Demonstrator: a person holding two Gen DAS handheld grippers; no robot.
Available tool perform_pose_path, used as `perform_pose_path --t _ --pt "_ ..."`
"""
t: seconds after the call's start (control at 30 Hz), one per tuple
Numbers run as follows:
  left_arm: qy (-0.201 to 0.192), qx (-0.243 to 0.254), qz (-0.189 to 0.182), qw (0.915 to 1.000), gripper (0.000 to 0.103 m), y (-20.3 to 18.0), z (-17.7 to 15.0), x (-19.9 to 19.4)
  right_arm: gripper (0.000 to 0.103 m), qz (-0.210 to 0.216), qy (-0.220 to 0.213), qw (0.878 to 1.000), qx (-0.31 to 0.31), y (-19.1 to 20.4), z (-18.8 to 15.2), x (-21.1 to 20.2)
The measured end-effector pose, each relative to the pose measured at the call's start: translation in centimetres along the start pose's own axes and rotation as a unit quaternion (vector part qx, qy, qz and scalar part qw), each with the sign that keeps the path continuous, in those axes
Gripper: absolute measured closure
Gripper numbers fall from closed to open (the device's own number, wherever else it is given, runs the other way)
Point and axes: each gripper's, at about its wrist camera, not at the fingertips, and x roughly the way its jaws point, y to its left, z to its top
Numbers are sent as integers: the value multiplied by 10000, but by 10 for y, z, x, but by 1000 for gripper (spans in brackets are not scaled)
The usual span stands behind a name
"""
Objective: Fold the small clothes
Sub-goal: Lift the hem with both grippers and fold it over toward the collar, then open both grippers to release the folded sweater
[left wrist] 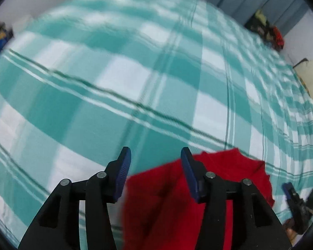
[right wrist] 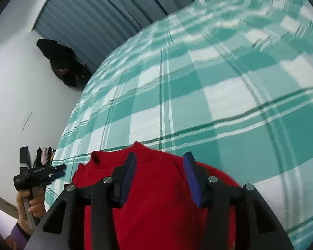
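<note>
Both grippers, left gripper (left wrist: 155, 158) and right gripper (right wrist: 159, 162), hovering with jaws spread over red garment (right wrist: 156, 198) near bed (right wrist: 219, 104) edge; risking bunching, sliding off.

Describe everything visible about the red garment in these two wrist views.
The red garment is a small, solid-red knit-looking top, soft and slightly rumpled, lying on the teal-and-white checked bedsheet. A collar-like opening shows at its far edge. Neither the left gripper nor the right gripper grips it; both are open above it.
</note>
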Motion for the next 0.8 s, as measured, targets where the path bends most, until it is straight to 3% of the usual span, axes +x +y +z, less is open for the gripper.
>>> perform_pose_path --t 0.1,0.17,0.23,0.27,0.33,0.37,0.47,0.53,0.57,0.6,0.67,0.73,0.77,0.8 --pt "-371 554 -162 9976 47 -6 -28 -36 55 76 33 9974 -721 20 -16 -31" --pt "-181 1170 -640 9909 45 -23 -59 -44 54 388 223 9928 -1113 33 -40 -46" --pt "51 1564 -849 9840 41 -38 -87 -36 50 479 400 9882 -1403 38 -65 -49" --pt "214 1816 -741 9803 38 -49 -105 -19 47 430 548 9854 -1556 38 -79 -44" --pt "627 1984 -124 9780 36 -59 -121 25 47 31 1079 9805 -1643 24 -104 -11" --pt "643 1980 -15 9781 33 -60 -121 36 49 -202 1374 9771 -1610 15 -112 6" --pt "423 1678 147 9848 35 -60 -109 23 50 -456 1193 9765 -1737 20 -108 -4" --pt "234 1490 -187 9884 33 -54 -106 -5 50 -141 874 9793 -1818 34 -103 -40" --pt "108 1521 -295 9879 26 -51 -110 -19 50 99 740 9789 -1902 39 -105 -59" --pt "40 1556 -289 9874 19 -49 -114 -26 50 191 730 9782 -1933 41 -108 -67" --pt "83 1718 -73 9851 17 -43 -126 -24 50 461 1014 9757 -1887 34 -121 -65" --pt "421 1798 428 9819 27 -31 -139 -9 58 260 1671 9718 -1644 6 -144 -41" --pt "541 1629 489 9839 30 -14 -146 -11 75 239 1811 9730 -1411 -16 -155 -37" --pt "532 1416 387 9877 30 -3 -146 -21 79 283 1637 9785 -1227 -28 -155 -48"
